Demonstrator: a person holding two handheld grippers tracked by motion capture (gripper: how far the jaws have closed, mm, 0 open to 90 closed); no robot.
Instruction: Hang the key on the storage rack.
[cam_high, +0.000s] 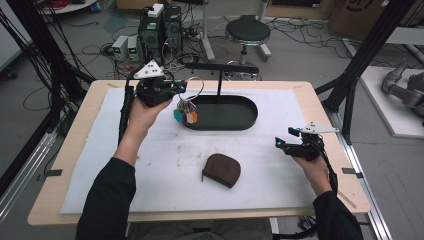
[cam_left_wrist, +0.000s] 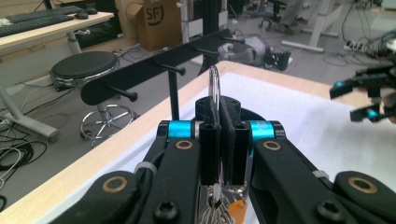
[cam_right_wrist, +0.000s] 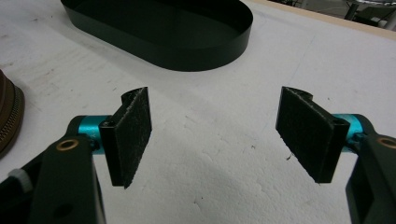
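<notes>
— High view first: where is the key ring (cam_high: 192, 90) now?

— It is in the left hand-held gripper (cam_high: 181, 89), lifted above the worktop (cam_high: 75, 130), at the left end of the black oval tray (cam_high: 252, 117). A bunch of keys with coloured tags (cam_high: 185, 116) hangs down from the ring, just over the tray's left rim.

— And how does this hand-held gripper stand?

— In the left gripper view its two black jaws are pressed together on the metal ring (cam_left_wrist: 214, 84), which rises between the pads (cam_left_wrist: 209, 116). Below them a small part of the keys and one orange tag (cam_left_wrist: 238, 211) can be seen. Behind the ring is a black rack with pegs (cam_left_wrist: 154, 65), standing on a thin post in the tray.

— What about the right hand-held gripper (cam_high: 281, 139)?

— It is well apart from the ring, near the right edge of the white mat (cam_high: 150, 165). In the right gripper view its jaws are wide, with nothing between the pads (cam_right_wrist: 133, 135), only white mat below. It faces the tray (cam_right_wrist: 163, 56).

— Anything else on the mat?

— A brown zipped pouch (cam_high: 221, 170) lies near the middle, between the two hands, not touched by any gripper.
</notes>
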